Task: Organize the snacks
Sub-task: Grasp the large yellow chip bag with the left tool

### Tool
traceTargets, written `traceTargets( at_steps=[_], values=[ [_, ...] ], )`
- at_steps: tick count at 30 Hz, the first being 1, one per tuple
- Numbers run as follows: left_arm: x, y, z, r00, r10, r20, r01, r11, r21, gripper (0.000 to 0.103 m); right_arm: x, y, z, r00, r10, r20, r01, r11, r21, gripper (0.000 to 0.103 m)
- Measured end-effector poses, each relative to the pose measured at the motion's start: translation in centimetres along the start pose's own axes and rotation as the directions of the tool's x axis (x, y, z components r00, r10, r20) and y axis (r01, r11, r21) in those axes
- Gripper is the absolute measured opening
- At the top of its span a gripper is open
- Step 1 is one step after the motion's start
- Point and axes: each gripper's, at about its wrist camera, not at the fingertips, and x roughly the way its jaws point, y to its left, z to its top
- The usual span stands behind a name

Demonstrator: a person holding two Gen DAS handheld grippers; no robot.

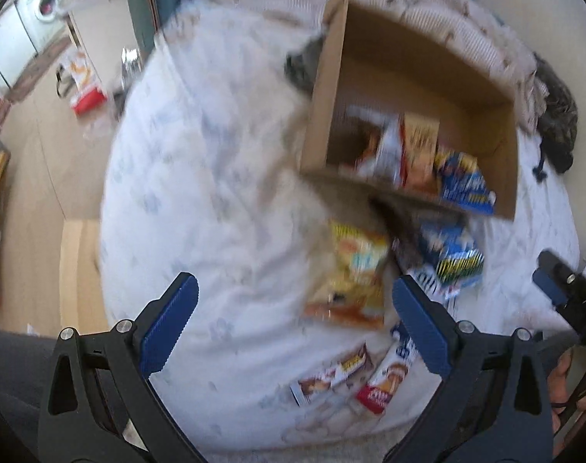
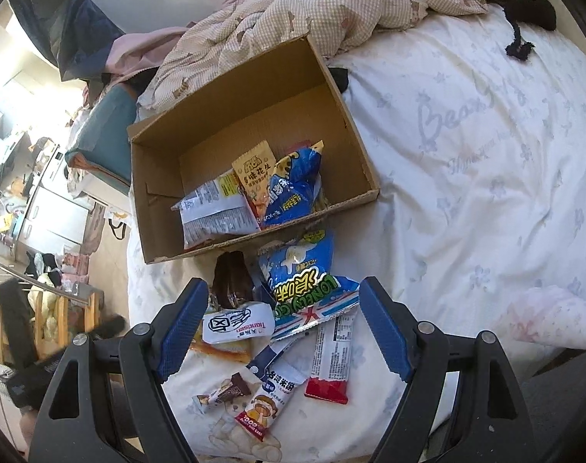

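Three packets: seen inside the cardboard box (image 2: 250, 146).
Loose snacks (image 2: 293, 308): scattered on the bed (image 2: 486, 154), just in front of the box.
Left gripper (image 1: 293, 332): spread wide, nothing held.
Right gripper (image 2: 281, 332): spread wide, nothing held.

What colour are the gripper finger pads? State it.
Blue, ribbed pads on black frames; clearest in the right wrist view.

White floral bedsheet (image 2: 466, 162) carries cardboard box (image 2: 231, 115); loose snack packets (image 2: 304, 281) beside it; rumpled checked quilt (image 2: 331, 4).
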Motion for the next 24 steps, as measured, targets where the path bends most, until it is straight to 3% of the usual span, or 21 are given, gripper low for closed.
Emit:
traceTargets(
  at_steps=[3,8,12,15,17,22,24],
  values=[
    [2.1,-1.1,-0.6,0.999,0.003,-0.054,-0.001,1.0,0.024,0.1,0.2,0.0,0.0,1.0,0.0,-0.008,0.0,1.0,0.007,0.083],
    [6.9,-5.1,-1.1,0.988,0.027,-0.149,-0.005,0.989,0.145,0.099,0.4,-0.3,0.2,1.0,0.0,-0.012,0.0,1.0,0.02,0.083],
    [9.1,-6.9,-0.6,0.989,0.036,-0.145,-0.009,0.982,0.187,0.099,0.3,-0.8,0.3,1.0,-0.01,-0.011,0.011,0.999,0.031,0.083],
    [10.5,-7.6,-0.6,0.986,-0.01,-0.166,0.041,0.982,0.184,0.098,0.3,-1.5,0.3,1.0,-0.017,-0.012,0.018,0.999,0.051,0.083],
    [11.2,-8.0,-0.9,0.984,-0.001,-0.179,0.036,0.981,0.192,0.089,0.5,-1.8,0.4,1.0,-0.02,-0.018,0.021,0.997,0.069,0.083],
    [12.2,-7.4,-1.4,0.975,0.013,-0.22,0.026,0.985,0.172,0.049,0.9,-1.8,0.6,0.999,-0.019,-0.026,0.022,0.996,0.085,0.083],
    [11.7,-7.2,-1.3,0.976,0.004,-0.219,0.034,0.985,0.167,0.041,1.0,-1.8,0.7,1.0,-0.021,-0.023,0.023,0.997,0.079,0.083]
  ],
)
